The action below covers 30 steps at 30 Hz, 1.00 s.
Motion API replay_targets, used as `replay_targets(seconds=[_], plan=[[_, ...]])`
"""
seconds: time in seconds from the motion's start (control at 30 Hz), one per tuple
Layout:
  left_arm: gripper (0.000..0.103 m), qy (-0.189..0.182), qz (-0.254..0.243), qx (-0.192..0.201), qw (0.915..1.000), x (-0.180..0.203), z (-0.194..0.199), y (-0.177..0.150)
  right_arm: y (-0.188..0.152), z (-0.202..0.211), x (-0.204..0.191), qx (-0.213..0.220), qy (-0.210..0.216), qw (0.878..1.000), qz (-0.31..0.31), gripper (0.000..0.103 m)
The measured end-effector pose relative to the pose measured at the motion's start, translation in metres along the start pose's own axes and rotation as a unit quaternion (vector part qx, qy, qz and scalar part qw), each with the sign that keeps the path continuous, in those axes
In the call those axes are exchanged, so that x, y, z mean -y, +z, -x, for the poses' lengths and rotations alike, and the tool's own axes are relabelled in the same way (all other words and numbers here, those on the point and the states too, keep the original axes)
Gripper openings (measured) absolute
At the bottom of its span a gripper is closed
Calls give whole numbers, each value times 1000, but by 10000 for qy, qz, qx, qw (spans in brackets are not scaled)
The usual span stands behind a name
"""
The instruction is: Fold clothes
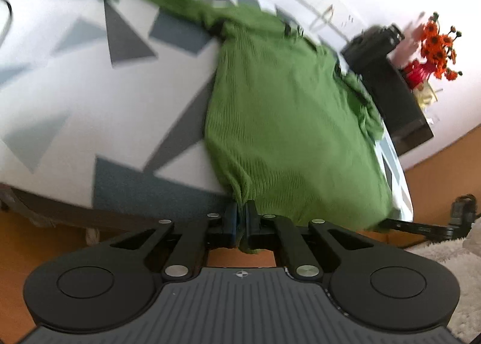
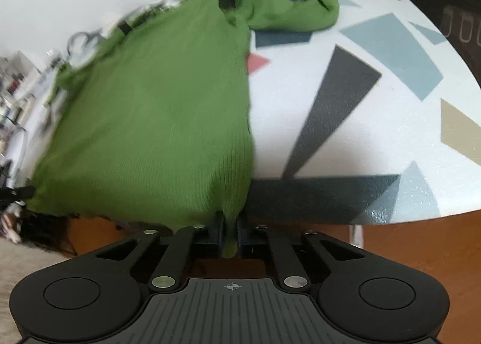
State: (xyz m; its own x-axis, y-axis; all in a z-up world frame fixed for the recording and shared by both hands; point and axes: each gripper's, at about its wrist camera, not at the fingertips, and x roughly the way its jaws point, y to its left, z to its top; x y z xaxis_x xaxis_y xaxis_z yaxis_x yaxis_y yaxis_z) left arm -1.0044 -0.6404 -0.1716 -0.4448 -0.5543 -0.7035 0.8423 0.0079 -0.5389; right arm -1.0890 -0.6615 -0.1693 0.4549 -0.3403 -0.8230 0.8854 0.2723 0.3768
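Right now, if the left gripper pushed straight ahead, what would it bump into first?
The green sweater: the left gripper is shut on its hem corner. Beyond that is probably the patterned bed edge, though depth is unclear.

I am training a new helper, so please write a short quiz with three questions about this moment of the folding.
1. True or false: both grippers are shut on the green sweater.
2. Which part does the left gripper hold: a) collar b) bottom corner c) sleeve?
3. What does the sweater lie on?

Key:
1. True; the right gripper pinches it too.
2. b
3. A white surface with coloured shapes.
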Motion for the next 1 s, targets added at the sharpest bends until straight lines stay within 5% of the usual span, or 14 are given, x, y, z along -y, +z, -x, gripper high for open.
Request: replay_targets(seconds=[0.13,0.23,0.47,0.5,0.57,0.6,0.73,0.83,0.9,1.0], plan=[[5,-129,262,544,9981,-3,36,9,10,42,18,524,399,9963,-548,6],[5,-24,101,355,9993,-2,38,9,13,58,25,500,581,9955,-563,6],[7,643,-257,-462,9965,3,-3,-14,-2,19,26,-440,325,9976,-420,8],[15,774,-238,-535,9953,4,-5,-14,-3,15,25,-537,238,9973,-431,13],[27,898,-276,-508,9943,8,-1,-10,-4,11,23,-684,75,9967,-423,40],[29,907,-316,-417,9945,12,5,-7,-1,15,22,-640,27,9974,-342,43],[37,858,-468,234,9949,35,31,20,26,45,24,-87,271,9988,-406,46],[55,802,-732,824,9907,60,45,50,61,68,24,525,575,9956,-526,50],[68,840,-1021,1104,9851,80,47,72,89,80,21,900,666,9926,-461,59],[72,1036,-1495,1389,9735,109,41,102,137,89,10,1383,568,9883,-313,81]])
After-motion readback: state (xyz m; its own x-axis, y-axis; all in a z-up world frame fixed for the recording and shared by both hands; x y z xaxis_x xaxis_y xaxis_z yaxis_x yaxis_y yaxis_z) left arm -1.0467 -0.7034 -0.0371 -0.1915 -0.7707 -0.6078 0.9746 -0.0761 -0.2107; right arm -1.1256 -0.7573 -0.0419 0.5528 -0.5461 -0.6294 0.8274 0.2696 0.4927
